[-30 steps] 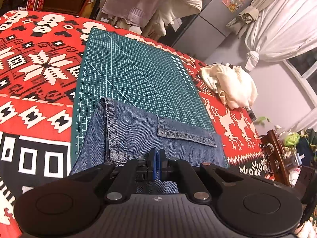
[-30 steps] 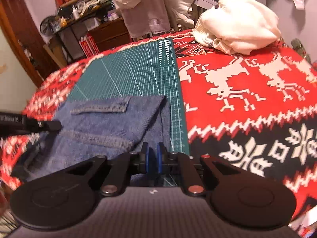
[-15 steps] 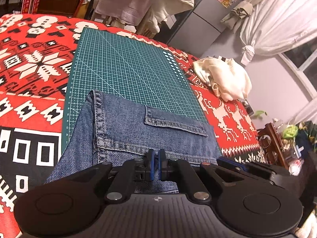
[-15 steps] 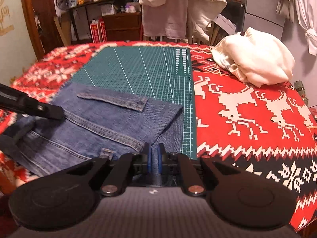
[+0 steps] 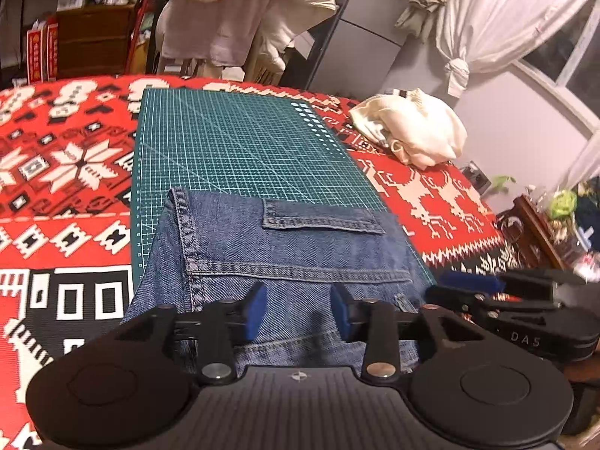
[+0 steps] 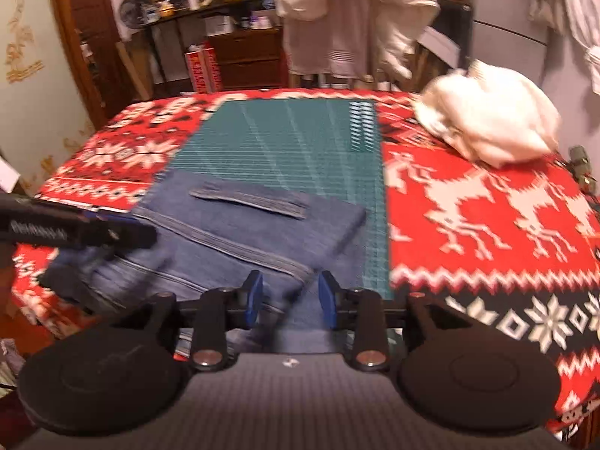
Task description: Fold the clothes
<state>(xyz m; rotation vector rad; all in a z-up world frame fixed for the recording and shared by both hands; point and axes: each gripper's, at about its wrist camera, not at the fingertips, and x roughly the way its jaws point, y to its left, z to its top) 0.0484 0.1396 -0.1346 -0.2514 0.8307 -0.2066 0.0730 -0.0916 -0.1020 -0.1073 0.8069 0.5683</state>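
Note:
Folded blue jeans [image 5: 285, 247] lie on the near end of a green cutting mat [image 5: 240, 142], pocket flap up. My left gripper [image 5: 298, 313] hovers open above their near edge, with nothing between its blue pads. In the right wrist view the jeans [image 6: 240, 232] spread over the mat [image 6: 300, 138] and hang off the table's near-left edge. My right gripper [image 6: 288, 302] is open too, above the near denim edge. Each gripper shows in the other's view: the right one [image 5: 525, 300] at the right, the left one [image 6: 75, 228] at the left.
A red, white and black patterned cloth [image 5: 63, 157] covers the table. A cream garment [image 5: 408, 131] is bundled at the far right. Pale clothes hang on a rack [image 5: 240, 18] behind the table. Shelves, a fridge and a curtain ring the room.
Both grippers were shut on the near edge of the jeans; both have opened and let go. The jeans now lie flat, and the right view has shifted with motion blur.

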